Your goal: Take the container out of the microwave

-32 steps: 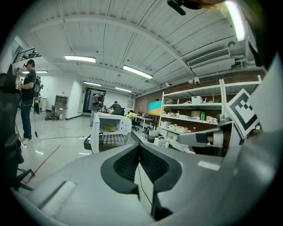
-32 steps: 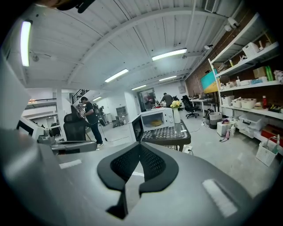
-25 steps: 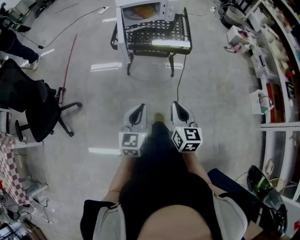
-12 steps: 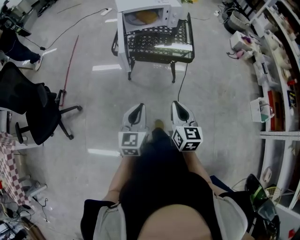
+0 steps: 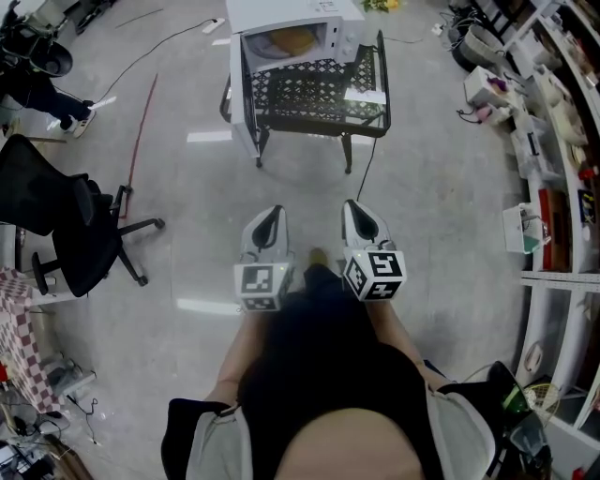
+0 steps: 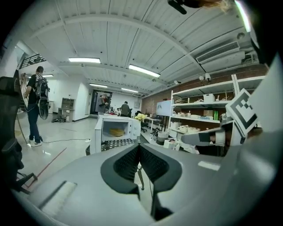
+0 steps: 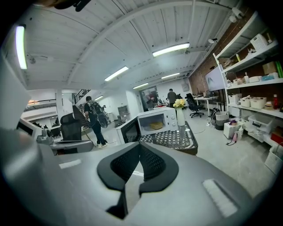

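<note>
Plainly at approach, my grey left gripper (image 5: 273, 215) and right gripper (image 5: 356, 209), pressed shut and empty, must reach the yellow round container (image 5: 289, 41) inside the open white microwave (image 5: 300, 13) at top centre.

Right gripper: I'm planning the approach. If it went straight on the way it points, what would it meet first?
The way looks free nearby. The right gripper aims toward the table under the microwave; depth is unclear; floor may come first.
</note>
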### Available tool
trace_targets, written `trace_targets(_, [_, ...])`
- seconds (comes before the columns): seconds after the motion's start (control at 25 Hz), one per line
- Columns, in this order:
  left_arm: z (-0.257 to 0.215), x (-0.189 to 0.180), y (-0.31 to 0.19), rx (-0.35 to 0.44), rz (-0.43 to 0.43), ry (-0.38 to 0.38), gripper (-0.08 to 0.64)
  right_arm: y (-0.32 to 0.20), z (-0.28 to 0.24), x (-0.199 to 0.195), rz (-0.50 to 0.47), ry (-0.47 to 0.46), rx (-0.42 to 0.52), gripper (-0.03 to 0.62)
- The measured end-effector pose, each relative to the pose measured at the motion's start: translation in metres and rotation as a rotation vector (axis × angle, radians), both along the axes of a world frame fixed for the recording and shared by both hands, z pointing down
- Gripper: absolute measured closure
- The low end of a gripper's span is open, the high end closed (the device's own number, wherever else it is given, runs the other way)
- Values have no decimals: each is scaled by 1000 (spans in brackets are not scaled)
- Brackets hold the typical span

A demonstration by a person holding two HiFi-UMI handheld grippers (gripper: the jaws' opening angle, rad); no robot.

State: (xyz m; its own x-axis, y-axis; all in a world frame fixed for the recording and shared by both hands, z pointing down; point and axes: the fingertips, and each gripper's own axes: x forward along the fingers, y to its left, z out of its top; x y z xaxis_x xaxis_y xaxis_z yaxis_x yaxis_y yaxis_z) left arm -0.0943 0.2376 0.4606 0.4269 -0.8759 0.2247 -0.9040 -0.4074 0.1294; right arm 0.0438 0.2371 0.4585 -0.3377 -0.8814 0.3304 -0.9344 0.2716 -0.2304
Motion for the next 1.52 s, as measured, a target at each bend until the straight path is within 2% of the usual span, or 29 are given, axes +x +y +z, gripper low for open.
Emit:
trace_targets(0.56, [-2, 10, -52, -8, -41, 0, 549, -56, -2, 17, 5, -12, 12, 592])
trace_targets(0.88, [3, 26, -76, -9, -53, 0, 549, -80, 3, 24, -37, -8, 8, 592])
trace_targets(1.52, [7, 46, -97, 2, -54, 8, 549, -102, 10, 33, -74, -23, 14, 592])
